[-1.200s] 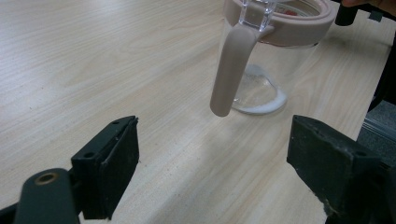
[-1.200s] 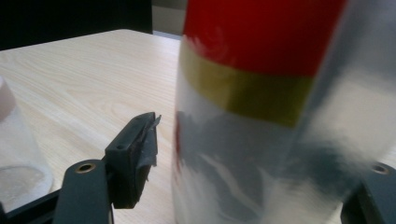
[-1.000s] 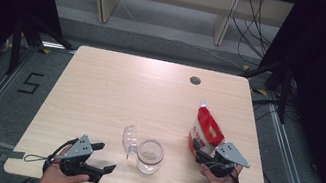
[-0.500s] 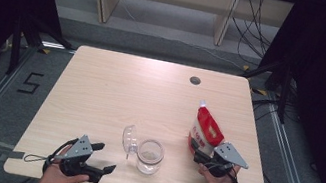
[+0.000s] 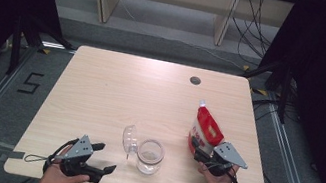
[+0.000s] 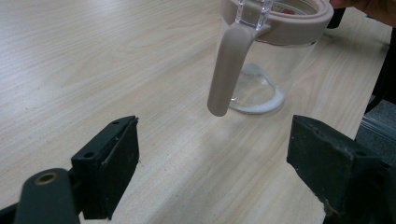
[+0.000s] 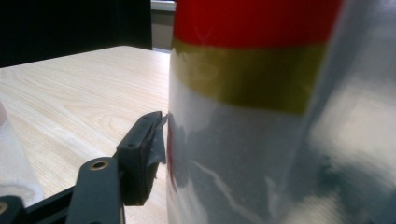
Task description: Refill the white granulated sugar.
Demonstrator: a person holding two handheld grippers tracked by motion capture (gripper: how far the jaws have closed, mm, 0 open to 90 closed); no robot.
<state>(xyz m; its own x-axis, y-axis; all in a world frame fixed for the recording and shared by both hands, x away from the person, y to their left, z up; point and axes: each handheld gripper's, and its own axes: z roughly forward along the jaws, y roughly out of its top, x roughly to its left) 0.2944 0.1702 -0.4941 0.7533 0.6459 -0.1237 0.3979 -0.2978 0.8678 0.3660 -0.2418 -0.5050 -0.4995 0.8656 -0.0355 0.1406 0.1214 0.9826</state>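
A red and white pouch (image 5: pixel 206 128) stands upright at the table's right side, with my right gripper (image 5: pixel 199 151) shut on its lower part. In the right gripper view the pouch (image 7: pixel 280 116) is pressed against the one visible finger (image 7: pixel 140 154); the other finger is hidden behind it. A clear jar (image 5: pixel 149 156) with a beige rim sits near the front middle, its clear lid (image 5: pixel 129 139) flipped open to the left. My left gripper (image 5: pixel 105 157) rests at the front left, open and empty, pointing at the jar (image 6: pixel 266 70) and its beige latch (image 6: pixel 229 70).
The light wooden table (image 5: pixel 115 93) has a round cable hole (image 5: pixel 195 80) at the back right. Its front edge lies just under both hands. Dark floor, metal rails and shelf legs surround it.
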